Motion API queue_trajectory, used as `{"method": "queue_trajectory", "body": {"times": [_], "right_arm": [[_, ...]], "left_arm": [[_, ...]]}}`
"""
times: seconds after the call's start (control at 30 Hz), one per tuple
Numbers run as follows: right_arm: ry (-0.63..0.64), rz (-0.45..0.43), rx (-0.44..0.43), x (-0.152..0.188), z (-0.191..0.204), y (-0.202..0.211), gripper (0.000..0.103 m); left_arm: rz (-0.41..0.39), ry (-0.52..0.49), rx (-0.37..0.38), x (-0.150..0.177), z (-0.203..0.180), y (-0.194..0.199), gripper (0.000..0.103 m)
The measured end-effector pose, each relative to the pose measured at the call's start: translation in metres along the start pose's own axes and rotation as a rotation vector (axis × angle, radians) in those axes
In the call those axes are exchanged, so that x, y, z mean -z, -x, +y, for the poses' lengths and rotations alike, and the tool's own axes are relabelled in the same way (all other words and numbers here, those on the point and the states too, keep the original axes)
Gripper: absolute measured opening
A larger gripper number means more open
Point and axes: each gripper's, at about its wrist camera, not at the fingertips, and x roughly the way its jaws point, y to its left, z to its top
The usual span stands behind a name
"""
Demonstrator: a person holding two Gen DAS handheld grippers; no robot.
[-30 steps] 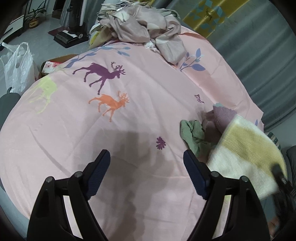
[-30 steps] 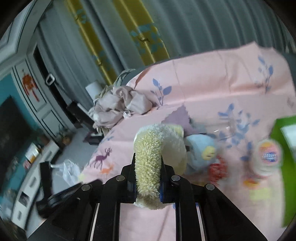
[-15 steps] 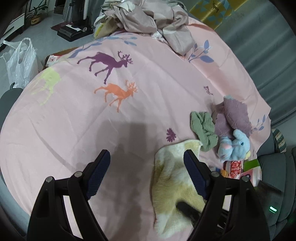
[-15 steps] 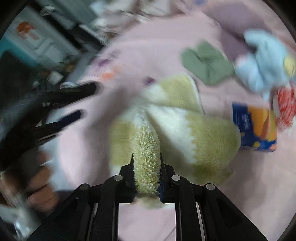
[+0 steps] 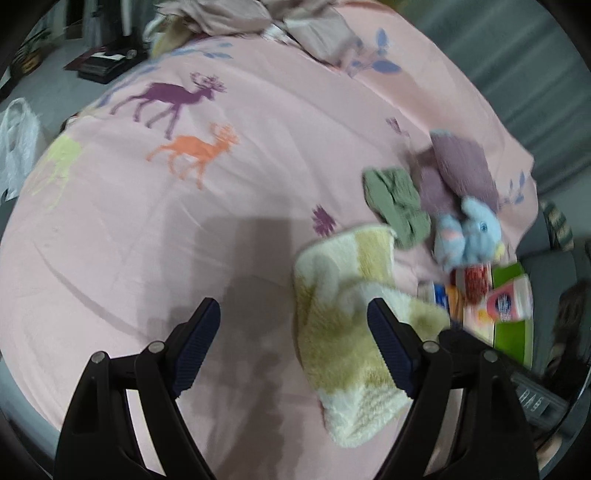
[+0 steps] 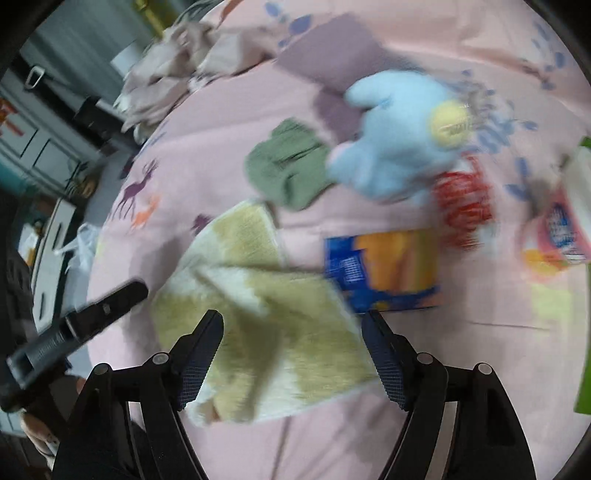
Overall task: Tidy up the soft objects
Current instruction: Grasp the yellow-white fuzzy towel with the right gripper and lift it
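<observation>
A fluffy yellow-and-white towel lies loose on the pink bed sheet, also in the right wrist view. My right gripper is open just above its near edge. My left gripper is open and empty, with the towel under its right finger. Beyond the towel lie a green cloth, a purple cloth and a blue plush toy.
A blue-and-orange packet, a red packet, a pink-labelled bottle and a green box lie at the bed's right edge. Crumpled beige bedding is heaped at the far end. A white plastic bag is on the floor.
My right gripper carried the towel down onto the sheet and let go; its jaws are now open. The left gripper stayed open and shifted slightly.
</observation>
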Motion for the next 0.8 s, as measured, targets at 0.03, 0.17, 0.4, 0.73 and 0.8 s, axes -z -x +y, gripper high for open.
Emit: {"method": "queue_trajectory", "body": {"times": [0.03, 0.17, 0.4, 0.73, 0.8], "right_arm": [[-0.015, 0.002, -0.017, -0.002, -0.005, 0.001, 0.078], [-0.075, 0.034, -0.109, -0.003, -0.012, -0.002, 0.078], [-0.060, 0.093, -0.130, 0.005, -0.003, -0.034, 0.078], [-0.036, 0.033, -0.057, 0.001, -0.008, -0.020, 0.078], [-0.063, 0.074, -0.115, 0.001, -0.013, -0.033, 0.078]], "left_arm": [[0.015, -0.007, 0.011, 0.002, -0.002, -0.002, 0.081], [0.103, -0.070, 0.079, 0.011, -0.017, -0.016, 0.081], [0.160, -0.146, 0.087, 0.028, -0.041, -0.040, 0.080], [0.143, -0.126, 0.092, 0.029, -0.040, -0.041, 0.072], [0.136, -0.134, 0.087, 0.030, -0.041, -0.039, 0.070]]}}
